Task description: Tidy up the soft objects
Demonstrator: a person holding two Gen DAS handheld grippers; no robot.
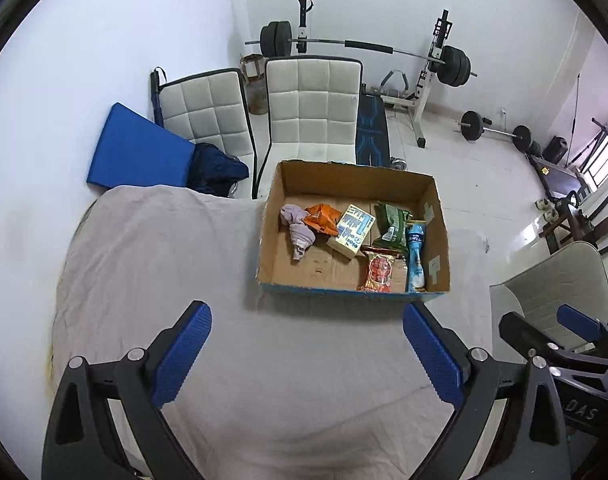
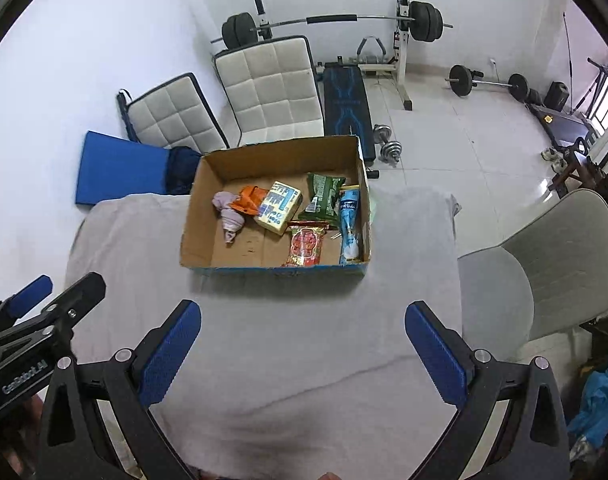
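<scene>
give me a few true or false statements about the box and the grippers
1. The box holds several items. True.
2. The left gripper is shut on the purple cloth. False: it is open and empty, hovering over the table cloth, and the purple cloth lies in the box.
3. The red packet lies at the box's near side. True.
4. The right gripper is inside the box. False: it hangs open, short of the box.
5. The blue packet lies against the box's left wall. False: it lies along the right wall.
</scene>
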